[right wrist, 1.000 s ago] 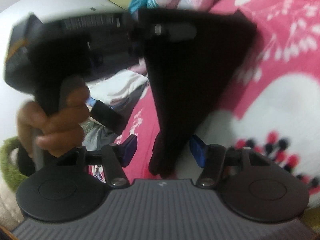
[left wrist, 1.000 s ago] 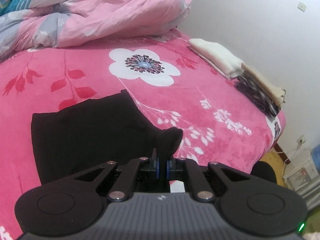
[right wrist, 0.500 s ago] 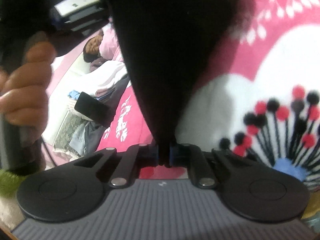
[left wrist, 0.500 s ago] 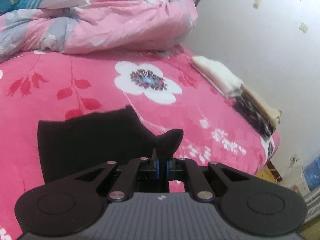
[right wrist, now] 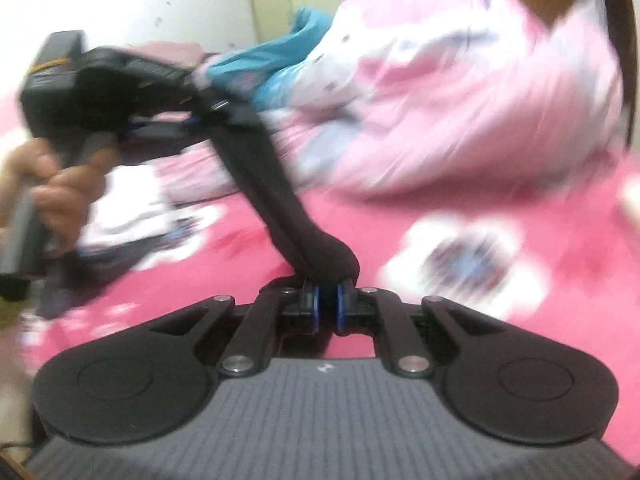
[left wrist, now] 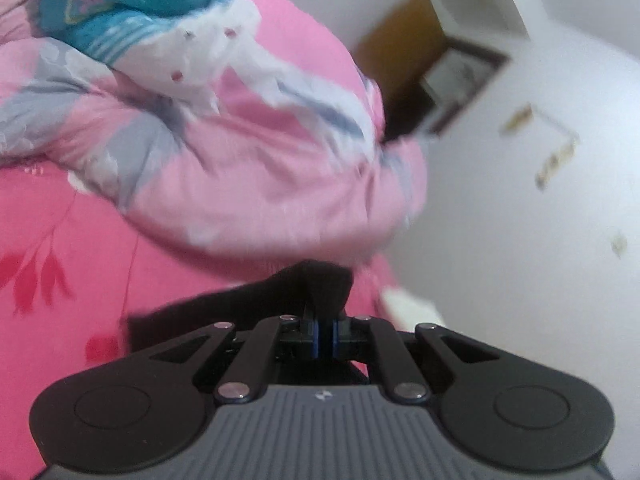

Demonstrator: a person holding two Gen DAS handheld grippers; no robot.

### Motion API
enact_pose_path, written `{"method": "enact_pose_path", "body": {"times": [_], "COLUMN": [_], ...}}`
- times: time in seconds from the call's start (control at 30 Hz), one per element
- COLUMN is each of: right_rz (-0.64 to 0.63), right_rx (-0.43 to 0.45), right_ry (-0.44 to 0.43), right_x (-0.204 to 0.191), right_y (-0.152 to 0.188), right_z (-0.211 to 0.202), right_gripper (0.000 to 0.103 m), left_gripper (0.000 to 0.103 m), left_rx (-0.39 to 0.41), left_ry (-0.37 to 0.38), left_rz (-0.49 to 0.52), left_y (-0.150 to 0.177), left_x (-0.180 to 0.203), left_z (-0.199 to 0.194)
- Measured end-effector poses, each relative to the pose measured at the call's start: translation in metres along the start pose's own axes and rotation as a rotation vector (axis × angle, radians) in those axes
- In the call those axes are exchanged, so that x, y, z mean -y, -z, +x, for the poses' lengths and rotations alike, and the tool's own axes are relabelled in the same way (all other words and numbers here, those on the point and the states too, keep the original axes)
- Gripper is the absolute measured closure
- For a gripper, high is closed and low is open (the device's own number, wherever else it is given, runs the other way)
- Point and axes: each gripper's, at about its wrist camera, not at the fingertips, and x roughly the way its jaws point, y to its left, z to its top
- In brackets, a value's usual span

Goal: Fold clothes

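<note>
Black garment (right wrist: 280, 200) now hangs stretched between both grippers, off the bed; a second ago it lay flat on the pink floral sheet (left wrist: 60, 260) ahead of the left gripper, and the right gripper's jaws stood apart around its corner. Those jaws have just been closing and now pinch the cloth.

Left to right in the right wrist view: the person's hand (right wrist: 60, 188) on the left gripper's handle, up and left of the right gripper. Left gripper (right wrist: 192, 120) ahead-left, blurred, cloth running from its tip. Behind it a teal cloth (right wrist: 288, 56), then the rumpled pink-and-white duvet (right wrist: 460, 112) filling the space ahead and right. White flower print (right wrist: 460, 264) on the sheet just right of the right gripper. Nothing sits between the two grippers but the taut cloth.

Left gripper (left wrist: 325, 338): fingers together, clamped on a bunched fold of the garment (left wrist: 312, 288) that sticks up past the tips. Duvet (left wrist: 240, 152) dead ahead, white wall (left wrist: 540, 260) to the right.

Right gripper (right wrist: 326, 308): fingers nearly together, clamped on the garment's other end, fold bulging just over the pads. Heavy motion blur in both views.
</note>
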Motion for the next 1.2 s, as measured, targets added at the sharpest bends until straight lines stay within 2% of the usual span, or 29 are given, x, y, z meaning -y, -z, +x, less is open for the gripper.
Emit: {"method": "enact_pose_path", "body": {"times": [0.1, 0.17, 0.23, 0.3, 0.4, 0.5, 0.57, 0.7, 0.77, 0.83, 0.9, 1.0, 1.07, 1.17, 1.2], "right_rz": [-0.132, -0.237, -0.33, -0.409, -0.593, -0.737, -0.824, -0.935, -0.986, -1.014, -1.044, -1.118, -1.102, -1.073, -1.024], "right_rx": [0.032, 0.064, 0.09, 0.103, 0.104, 0.052, 0.018, -0.038, -0.049, -0.049, -0.045, -0.029, -0.046, -0.074, -0.1], "right_ry": [0.1, 0.15, 0.172, 0.179, 0.186, 0.147, 0.107, 0.057, 0.057, 0.058, 0.058, 0.073, 0.059, 0.037, 0.017], "right_x": [0.023, 0.024, 0.025, 0.016, -0.004, -0.023, -0.038, -0.066, -0.077, -0.086, -0.096, -0.106, -0.109, -0.113, -0.113], "right_y": [-0.048, -0.069, -0.073, -0.063, -0.021, 0.034, 0.085, 0.165, 0.195, 0.21, 0.213, 0.214, 0.214, 0.215, 0.217], "right_z": [0.016, 0.02, 0.025, 0.016, 0.002, -0.006, -0.015, -0.022, -0.027, -0.034, -0.041, -0.048, -0.049, -0.05, -0.052], "right_gripper": [0.097, 0.097, 0.097, 0.097, 0.097, 0.097, 0.097, 0.097, 0.097, 0.097, 0.097, 0.097, 0.097, 0.096, 0.095], "left_gripper": [0.097, 0.097, 0.097, 0.097, 0.097, 0.097, 0.097, 0.097, 0.098, 0.098, 0.098, 0.098, 0.098, 0.097, 0.096], "left_rx": [0.031, 0.06, 0.087, 0.1, 0.101, 0.06, 0.03, -0.04, -0.06, -0.071, -0.043, 0.006, 0.02, -0.021, -0.046], "left_ry": [0.014, 0.018, 0.018, 0.014, 0.001, -0.037, -0.066, -0.138, -0.153, -0.164, -0.162, -0.148, -0.146, -0.173, -0.186], "left_rz": [-0.028, -0.019, -0.001, 0.016, 0.041, 0.034, 0.023, -0.067, -0.13, -0.193, -0.221, -0.186, -0.164, -0.13, -0.118], "left_y": [-0.026, -0.035, -0.033, -0.022, 0.009, 0.068, 0.111, 0.196, 0.221, 0.239, 0.245, 0.248, 0.25, 0.258, 0.262], "left_x": [-0.001, 0.003, 0.005, 0.005, 0.0, -0.024, -0.043, -0.089, -0.108, -0.122, -0.125, -0.117, -0.114, -0.119, -0.122], "left_z": [0.012, 0.01, 0.003, -0.007, -0.026, -0.053, -0.07, -0.096, -0.104, -0.111, -0.119, -0.133, -0.138, -0.138, -0.138]}}
